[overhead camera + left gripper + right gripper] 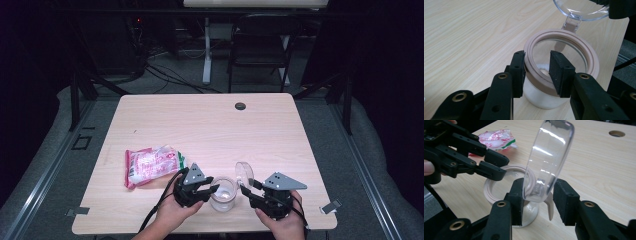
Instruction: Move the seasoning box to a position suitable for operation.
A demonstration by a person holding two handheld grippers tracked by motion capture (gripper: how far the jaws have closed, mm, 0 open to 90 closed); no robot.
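A clear jar (223, 194) with a beige rim (541, 37) stands near the table's front edge, and its hinged clear lid (244, 172) is swung up on edge. My left gripper (537, 53) is shut on the jar's near rim, with one pad outside the wall and the other inside the mouth. It reaches in from the left in the right gripper view (504, 166). My right gripper (538, 183) has the lid (549, 152) between its jaws. The left pad lies against the lid, while a narrow gap shows at the right pad.
A red, white and green snack packet (151, 165) lies on the table to the left of the jar. A round cable hole (240, 106) sits near the far edge. Beyond the table stand a dark folding chair (260, 45) and loose cables on the floor.
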